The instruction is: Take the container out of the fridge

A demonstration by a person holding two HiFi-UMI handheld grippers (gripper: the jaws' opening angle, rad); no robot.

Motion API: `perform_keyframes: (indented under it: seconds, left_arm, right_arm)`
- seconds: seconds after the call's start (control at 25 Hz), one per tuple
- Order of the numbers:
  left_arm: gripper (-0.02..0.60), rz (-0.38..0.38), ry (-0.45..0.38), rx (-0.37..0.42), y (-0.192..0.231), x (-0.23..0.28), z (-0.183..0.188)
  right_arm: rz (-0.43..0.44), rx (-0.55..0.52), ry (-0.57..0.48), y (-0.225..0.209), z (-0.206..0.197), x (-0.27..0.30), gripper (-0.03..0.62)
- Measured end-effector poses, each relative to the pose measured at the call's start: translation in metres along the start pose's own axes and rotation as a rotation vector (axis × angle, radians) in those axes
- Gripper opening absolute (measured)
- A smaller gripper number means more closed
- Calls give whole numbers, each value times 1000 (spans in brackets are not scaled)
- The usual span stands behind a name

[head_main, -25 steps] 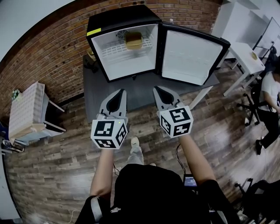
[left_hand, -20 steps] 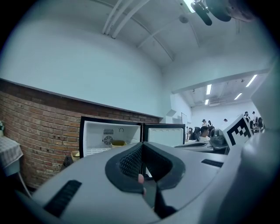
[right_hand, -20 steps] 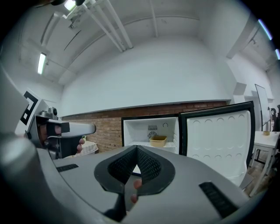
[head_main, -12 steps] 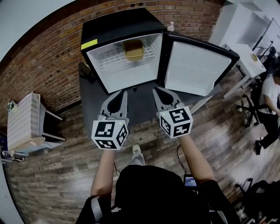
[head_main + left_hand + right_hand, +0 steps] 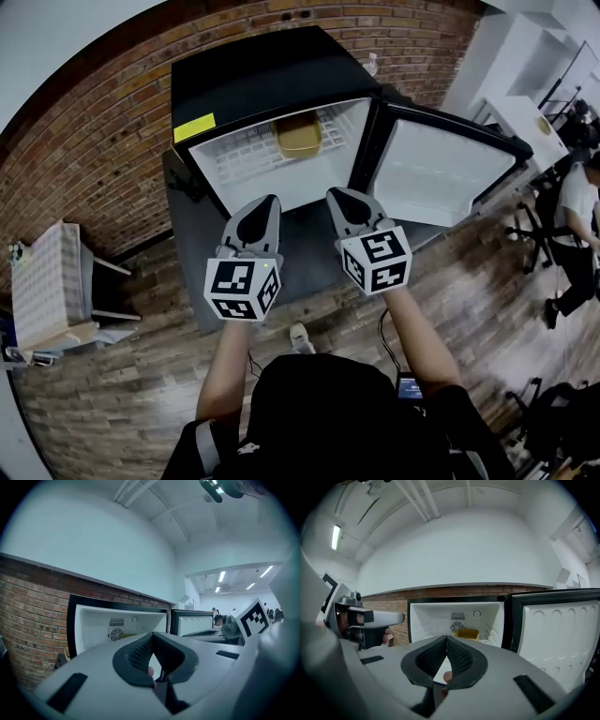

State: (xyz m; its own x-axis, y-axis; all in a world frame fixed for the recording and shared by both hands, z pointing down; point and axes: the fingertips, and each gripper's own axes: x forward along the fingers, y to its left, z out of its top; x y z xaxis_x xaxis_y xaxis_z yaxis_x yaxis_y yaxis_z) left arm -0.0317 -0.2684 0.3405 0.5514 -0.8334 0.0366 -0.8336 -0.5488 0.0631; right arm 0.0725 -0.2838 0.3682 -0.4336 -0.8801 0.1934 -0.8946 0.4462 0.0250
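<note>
A yellow container [image 5: 300, 138] sits on the wire shelf [image 5: 246, 155] at the back of the open black mini fridge [image 5: 262, 75]. The right gripper view shows this container [image 5: 465, 633] deep inside, just above my jaw tips. My left gripper [image 5: 265, 202] and right gripper [image 5: 336, 195] are side by side in front of the fridge opening, both short of it. Each is shut with nothing between its jaws. In the left gripper view the shut left gripper [image 5: 151, 637] points at the fridge's white inside [image 5: 103, 620]. The right gripper [image 5: 446, 640] points at the shelf.
The fridge door [image 5: 441, 169] swings open to the right. The fridge stands on a dark low table [image 5: 309, 246] against a brick wall [image 5: 103, 122]. A small cloth-covered table [image 5: 47, 281] stands at the left. White desks [image 5: 530, 117] and a seated person [image 5: 577, 202] are at the right.
The fridge has grown nearer in the head view as the person stepped toward it. Both grippers have moved forward, closer to the opening, and stayed shut.
</note>
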Motion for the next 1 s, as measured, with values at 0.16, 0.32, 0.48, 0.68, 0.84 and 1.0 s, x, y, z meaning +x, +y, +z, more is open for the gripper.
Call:
perform_keyframes:
  seconds: [0.16, 0.32, 0.48, 0.68, 0.84, 1.0]
  left_arm:
    - [11, -21, 0, -17, 25, 21, 0]
    - [11, -45, 5, -27, 45, 39, -3]
    - [12, -68, 14, -39, 60, 52, -10]
    - [12, -90, 31, -52, 67, 60, -21]
    - [11, -103, 41, -59, 67, 63, -25]
    - [11, -107, 39, -58, 66, 66, -23]
  right_arm:
    - [-21, -2, 19, -4, 2, 31, 40]
    - [-44, -4, 31, -8, 3, 56, 40]
    - [-61, -4, 47, -10, 0, 76, 40]
    - [-63, -18, 85, -10, -12, 86, 40]
    - [-30, -47, 114, -3, -18, 92, 40]
    - [-15, -138, 139, -2, -18, 97, 41]
